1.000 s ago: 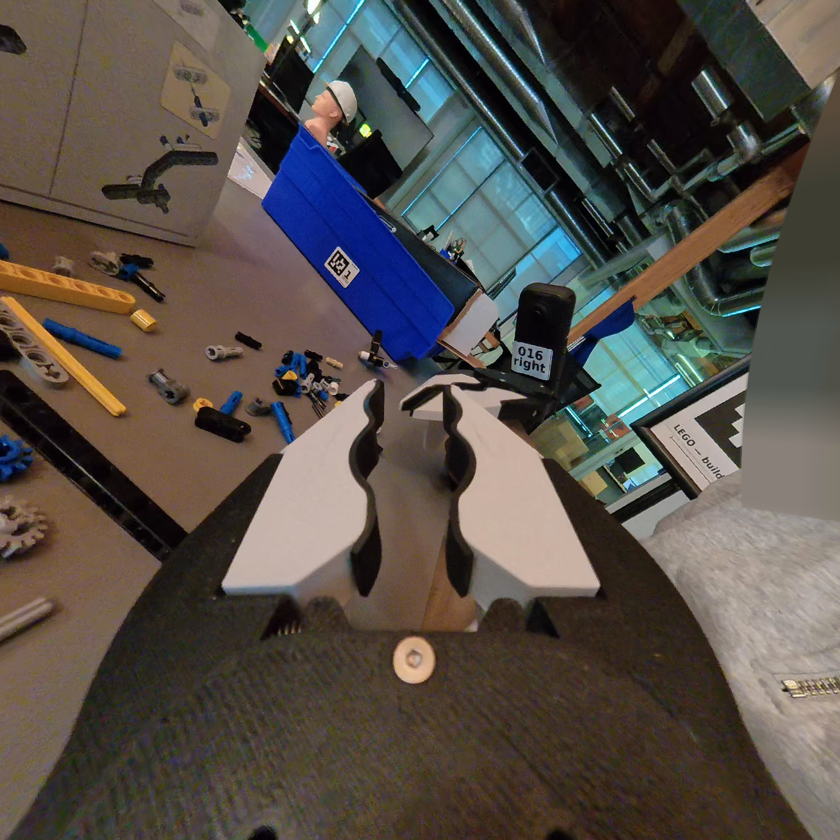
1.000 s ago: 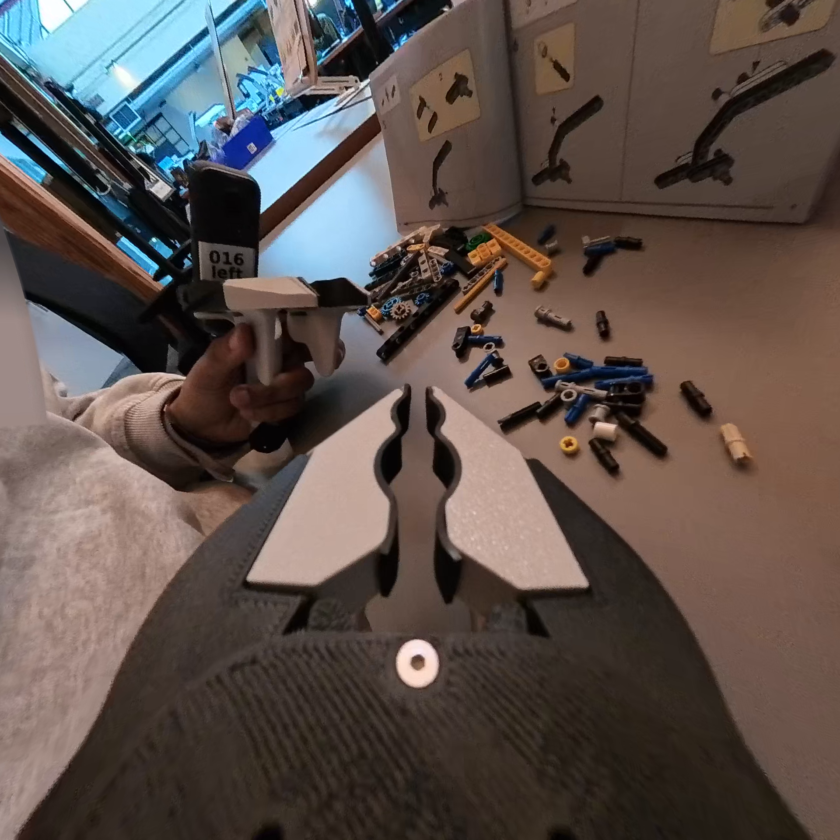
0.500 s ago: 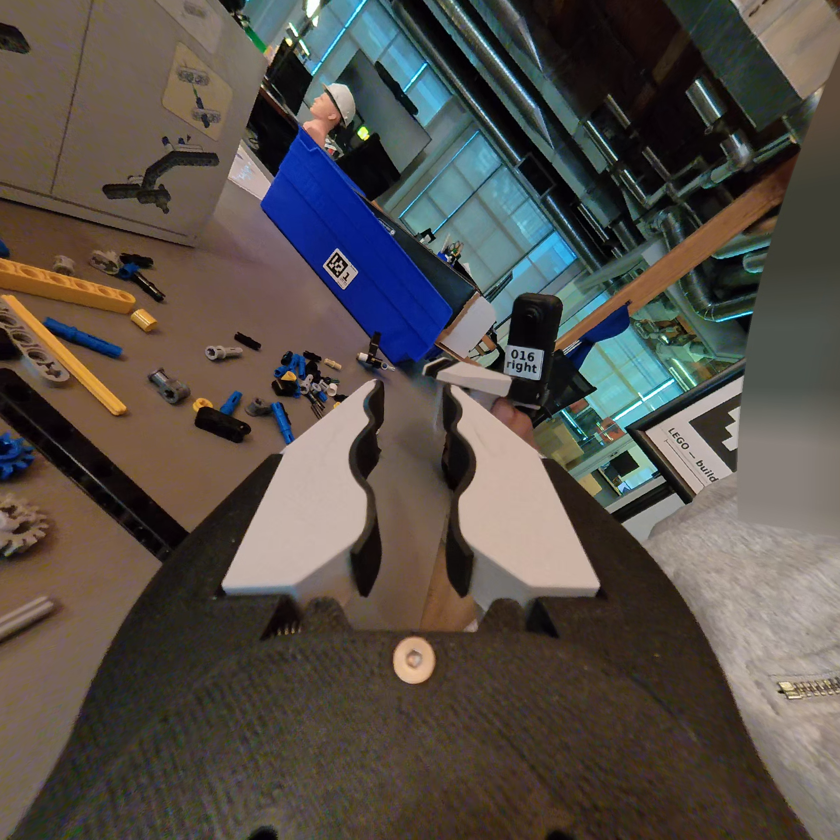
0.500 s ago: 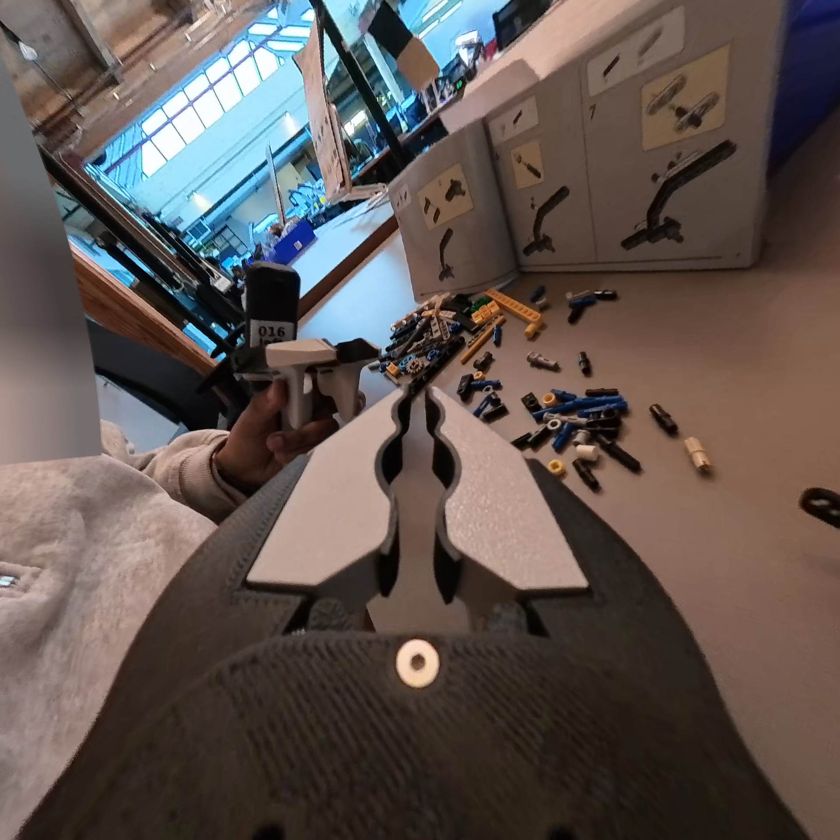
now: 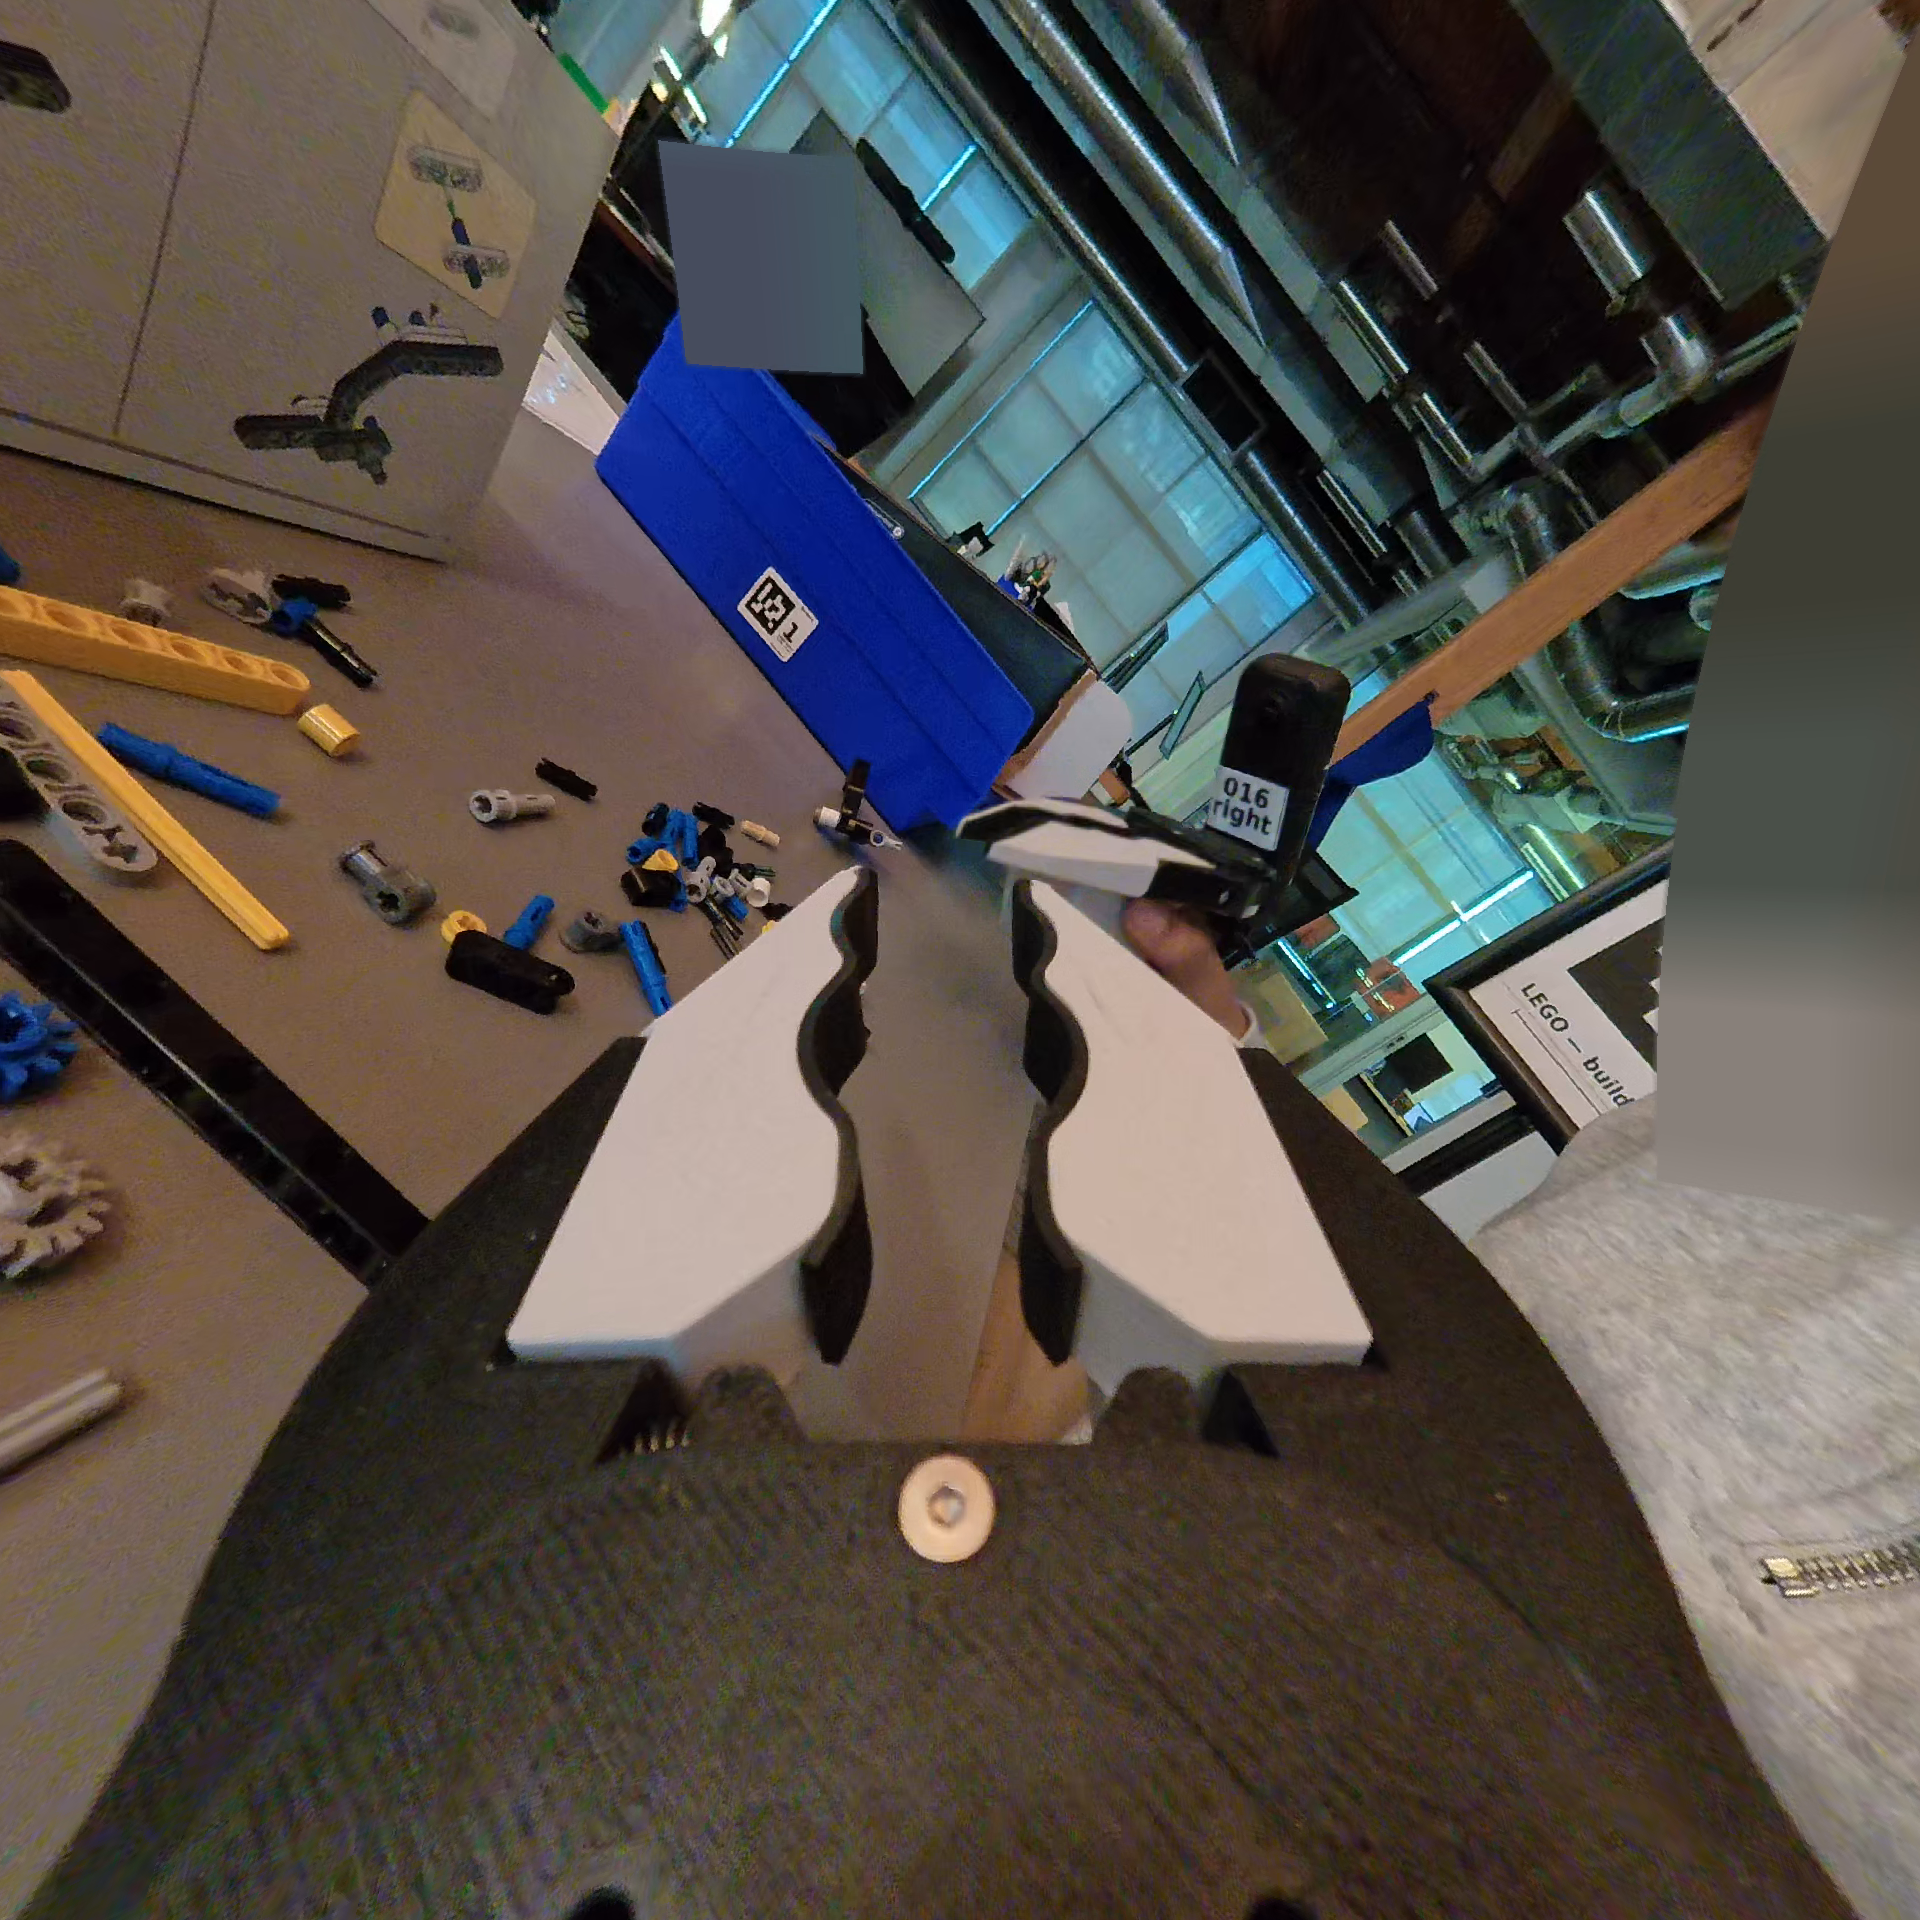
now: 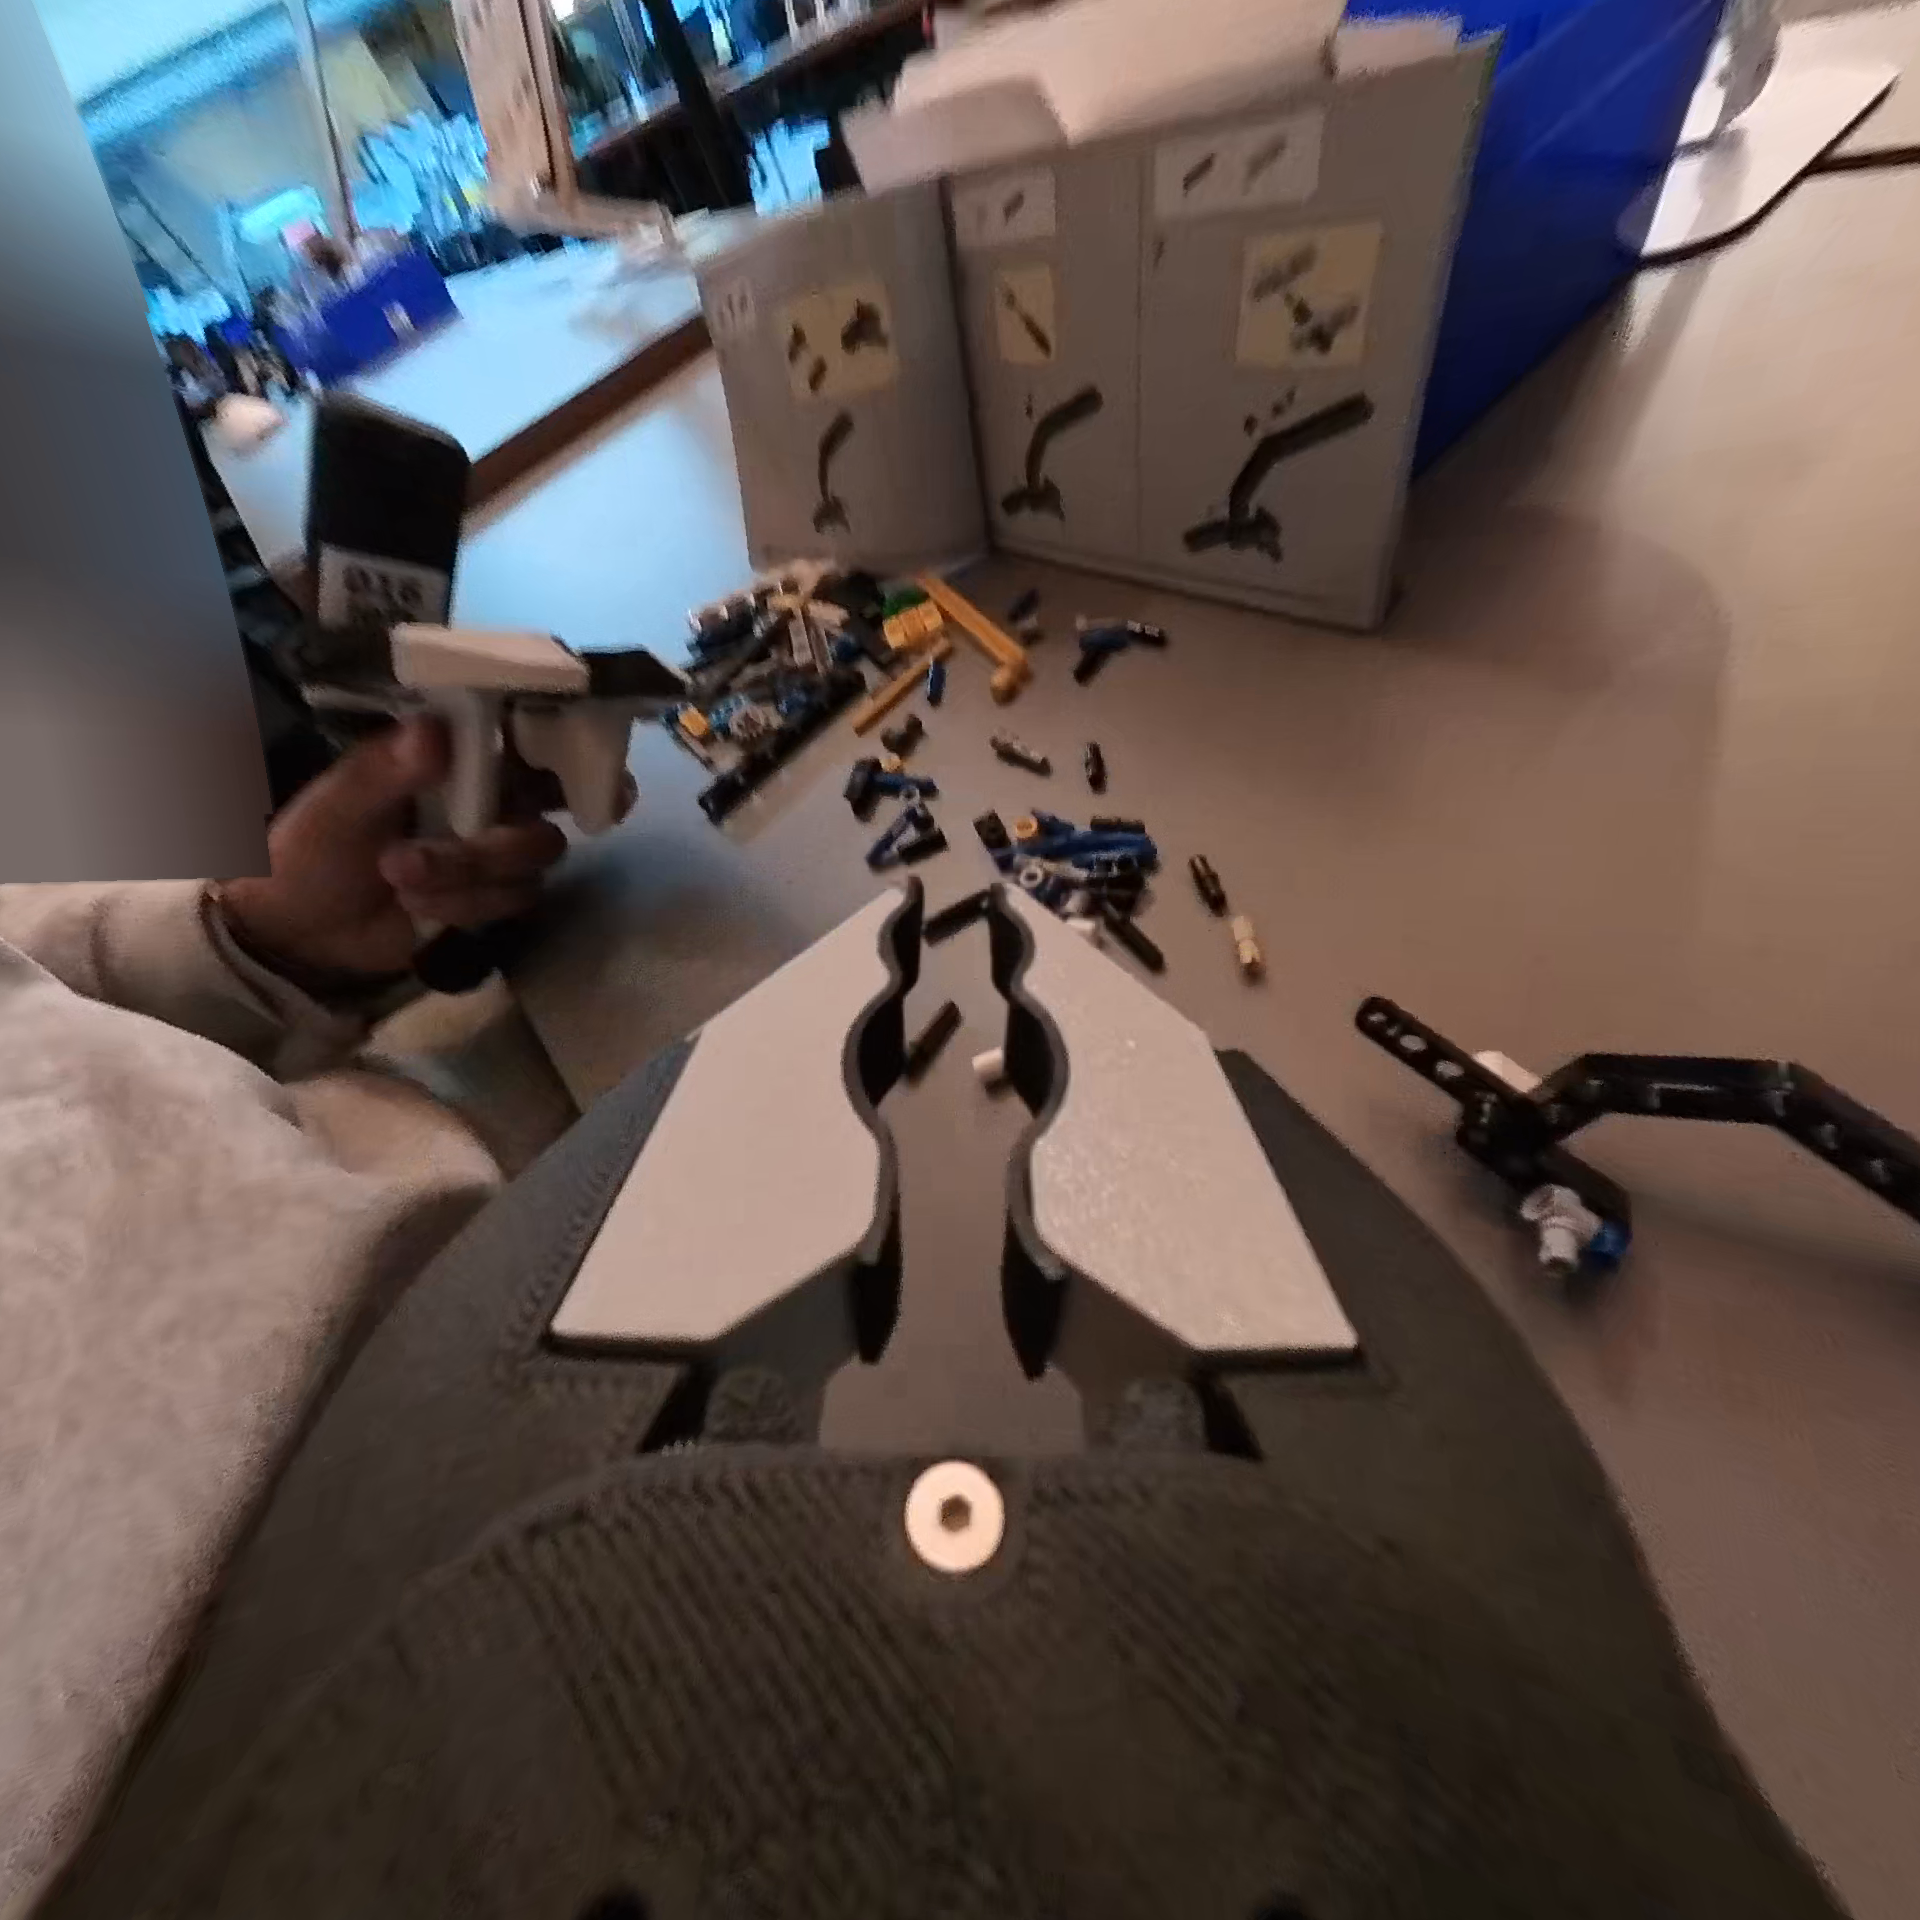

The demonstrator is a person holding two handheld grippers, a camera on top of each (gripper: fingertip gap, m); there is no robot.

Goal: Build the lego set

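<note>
Loose Lego pieces (image 6: 1060, 852) in blue, black, grey and yellow lie scattered on the grey table (image 6: 1507, 790). A partly built black beam assembly (image 6: 1662, 1101) lies to the right of my right gripper. My right gripper (image 6: 956, 891) is narrowly open and empty, above small black and white pins. My left gripper (image 5: 943, 883) is open and empty, held above the table. Small blue and black pins (image 5: 675, 883) lie left of its tips. Each gripper shows in the other's view: the right one (image 5: 1049, 836), and the left one (image 6: 623, 675) held by a hand.
A grey instruction booklet (image 6: 1143, 416) stands open behind the pieces, with a blue bin (image 5: 831, 623) beside it. A yellow beam (image 5: 145, 655), a yellow axle (image 5: 145, 810), a long black beam (image 5: 187, 1049) and gears (image 5: 42, 1205) lie at the left. A grey sleeve (image 6: 156, 1195) is near. About 12 cm separates my left fingertips from my right. The right gripper is farther from the yellow axle (image 5: 145, 810), some 20 cm, than the left, some 12 cm. It turns up in the right wrist view (image 6: 904, 683) as well.
The right wrist view has swung right and down over the table, bringing the black assembly into sight. The right jaws have parted a little. The left gripper has barely moved.
</note>
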